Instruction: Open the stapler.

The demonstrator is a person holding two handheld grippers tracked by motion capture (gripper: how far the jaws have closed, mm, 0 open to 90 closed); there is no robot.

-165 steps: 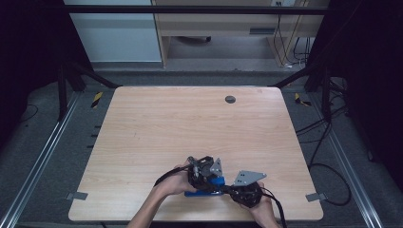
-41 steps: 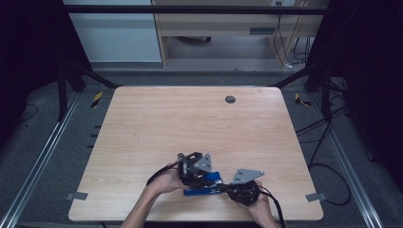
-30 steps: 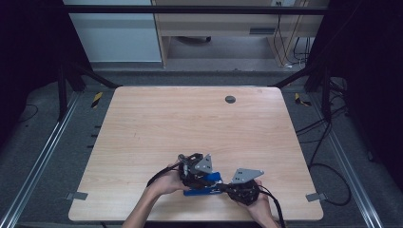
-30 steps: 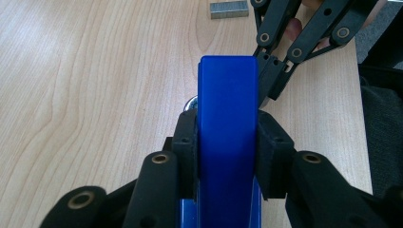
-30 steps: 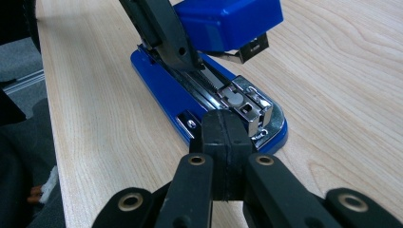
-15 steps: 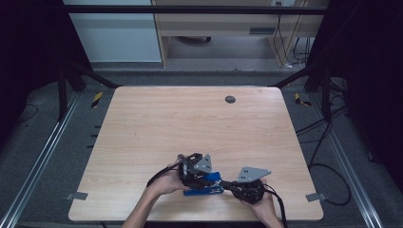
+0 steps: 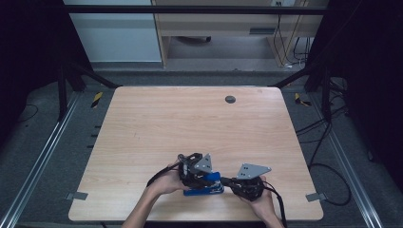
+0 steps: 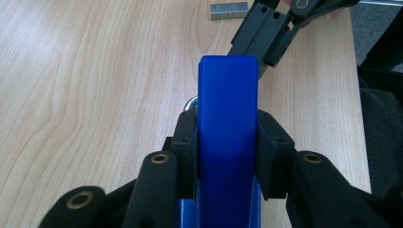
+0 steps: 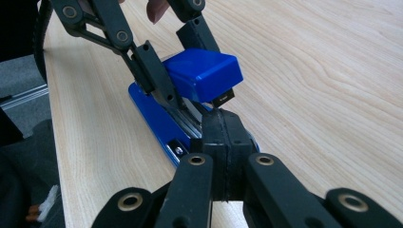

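A blue stapler [image 7: 205, 189] lies near the table's front edge with its top cover [image 9: 202, 73] tilted up off its base [image 9: 154, 118]. My left gripper [image 8: 228, 147] is shut on that cover, one pad on each side. In the right gripper view the left gripper [image 9: 185, 66] reaches in from the upper left. My right gripper [image 9: 222, 142] is shut with its pads pressed together. Its tips rest at the stapler's front end, under the raised cover, and I cannot tell if anything is pinched. From above, the left gripper [image 7: 195, 172] and right gripper [image 7: 229, 181] meet at the stapler.
A short strip of staples [image 8: 229, 10] lies on the wood beyond the stapler, beside the right gripper [image 8: 260, 64]. A dark round grommet [image 7: 230, 99] sits near the table's far edge. The front edge [image 7: 190, 219] is close behind both hands.
The right gripper has edged slightly to the right at the stapler's front. The left gripper has kept its hold on the cover and stayed in place over the last second.
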